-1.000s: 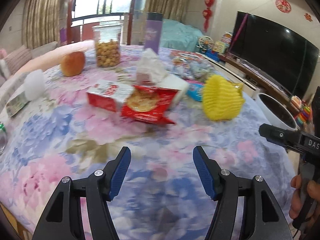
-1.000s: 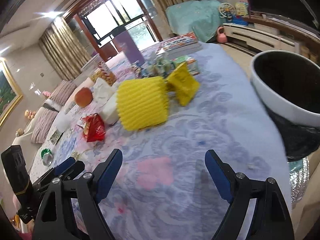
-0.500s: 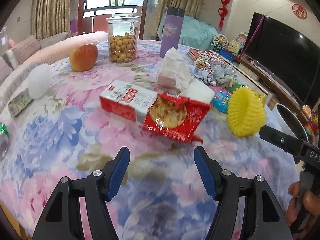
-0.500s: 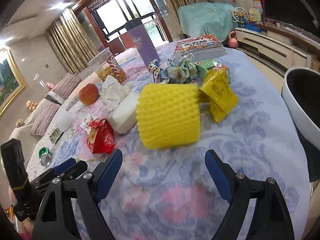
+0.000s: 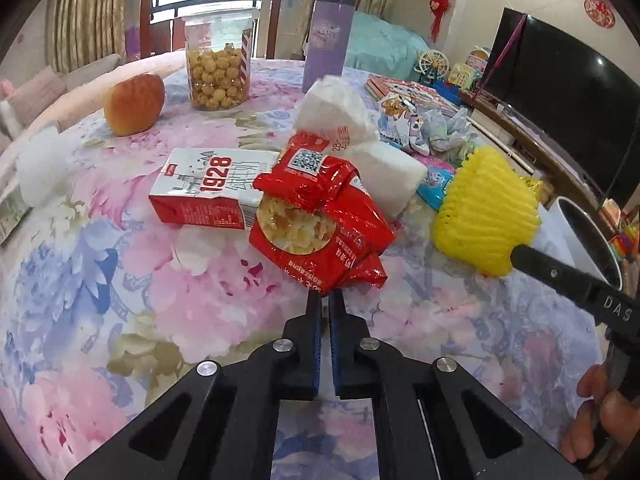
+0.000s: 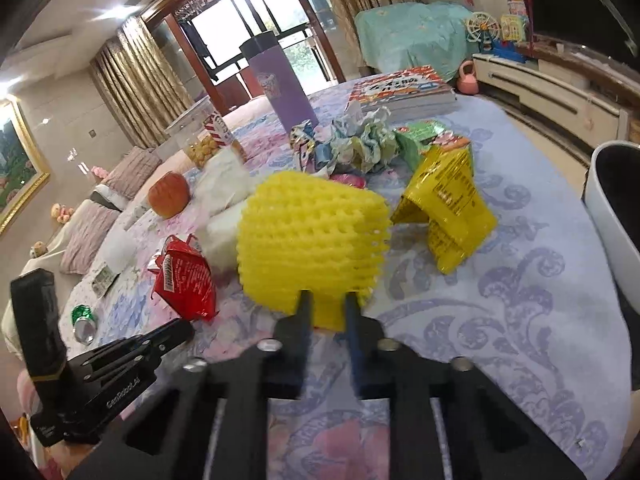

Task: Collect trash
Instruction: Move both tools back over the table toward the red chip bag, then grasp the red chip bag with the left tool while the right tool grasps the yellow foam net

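Two grippers work on the floral tablecloth [image 5: 160, 280]. Left gripper [image 5: 325, 300]: fingers nearly together, pinching the lower edge of the red snack bag [image 5: 320, 224]. Right gripper [image 6: 326, 308]: fingers narrow, clamped on the near rim of the yellow foam net [image 6: 312, 236]. Red snack bag lies left of the foam net; yellow wrapper [image 6: 448, 208] lies right of it; white bin [image 6: 616, 216] stands farther right, off the table.

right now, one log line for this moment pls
left gripper: shut on red snack bag | right gripper: shut on yellow foam net | bin: right of table
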Motion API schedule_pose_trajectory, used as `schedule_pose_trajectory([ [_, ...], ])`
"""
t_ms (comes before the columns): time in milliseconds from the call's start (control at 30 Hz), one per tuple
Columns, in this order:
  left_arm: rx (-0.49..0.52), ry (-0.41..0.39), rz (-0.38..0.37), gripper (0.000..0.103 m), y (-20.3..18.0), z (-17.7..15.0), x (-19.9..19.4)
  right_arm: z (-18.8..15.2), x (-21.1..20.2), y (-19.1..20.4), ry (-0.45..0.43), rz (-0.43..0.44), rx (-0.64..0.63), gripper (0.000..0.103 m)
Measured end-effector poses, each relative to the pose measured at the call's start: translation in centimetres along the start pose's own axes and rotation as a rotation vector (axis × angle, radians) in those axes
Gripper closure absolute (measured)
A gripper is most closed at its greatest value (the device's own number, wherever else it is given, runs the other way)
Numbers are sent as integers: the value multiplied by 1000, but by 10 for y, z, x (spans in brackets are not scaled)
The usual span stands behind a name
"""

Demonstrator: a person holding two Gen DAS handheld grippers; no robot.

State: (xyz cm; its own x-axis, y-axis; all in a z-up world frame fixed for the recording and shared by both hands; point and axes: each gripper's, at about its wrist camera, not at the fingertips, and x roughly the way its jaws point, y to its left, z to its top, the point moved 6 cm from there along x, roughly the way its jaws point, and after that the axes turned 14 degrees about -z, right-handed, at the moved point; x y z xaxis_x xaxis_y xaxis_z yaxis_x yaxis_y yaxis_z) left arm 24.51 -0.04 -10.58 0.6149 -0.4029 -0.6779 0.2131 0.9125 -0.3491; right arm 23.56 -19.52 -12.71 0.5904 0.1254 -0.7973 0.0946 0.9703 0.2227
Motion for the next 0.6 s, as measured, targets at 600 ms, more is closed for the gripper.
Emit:
schedule_pose_trajectory([
  [600, 69, -39, 3, 103, -15, -21, -36, -14, -47, 1, -72, 60, -8, 99],
])
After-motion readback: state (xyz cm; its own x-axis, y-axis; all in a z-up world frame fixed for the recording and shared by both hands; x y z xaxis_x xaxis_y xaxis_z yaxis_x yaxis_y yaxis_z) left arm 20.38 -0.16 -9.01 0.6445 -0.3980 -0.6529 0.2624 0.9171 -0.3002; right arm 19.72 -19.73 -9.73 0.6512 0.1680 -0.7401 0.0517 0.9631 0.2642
